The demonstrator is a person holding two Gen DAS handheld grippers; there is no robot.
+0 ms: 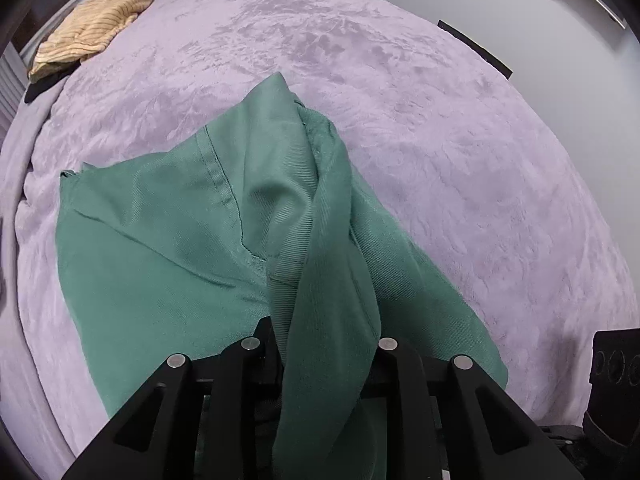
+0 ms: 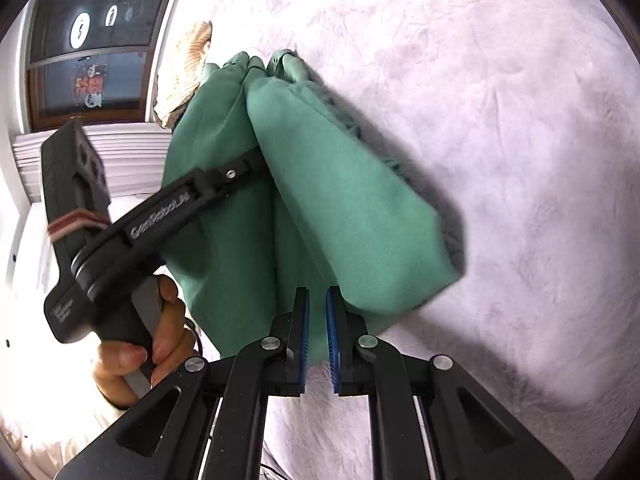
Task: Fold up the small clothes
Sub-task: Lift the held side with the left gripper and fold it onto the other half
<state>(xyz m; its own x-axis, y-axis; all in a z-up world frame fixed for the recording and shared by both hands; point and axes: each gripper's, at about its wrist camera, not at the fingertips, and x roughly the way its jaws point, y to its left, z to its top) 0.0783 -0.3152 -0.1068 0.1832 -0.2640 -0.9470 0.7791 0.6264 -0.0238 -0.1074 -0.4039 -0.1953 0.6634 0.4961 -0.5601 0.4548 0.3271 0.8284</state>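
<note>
A green garment (image 1: 168,248) lies partly lifted on the lilac blanket (image 1: 400,100). My left gripper (image 1: 320,344) is shut on a fold of the garment, which drapes over and hides its fingertips. In the right wrist view the same left gripper (image 2: 256,164) pinches the hanging green garment (image 2: 340,200) from the left. My right gripper (image 2: 316,312) is slightly open with blue pads (image 2: 331,332) showing. It sits just below the garment's lower edge and holds nothing.
A folded yellow striped garment (image 1: 92,28) lies at the far left edge of the blanket, also seen in the right wrist view (image 2: 188,76). A window (image 2: 92,52) and white wall stand beyond the bed. The right gripper's body (image 1: 616,364) shows at the right.
</note>
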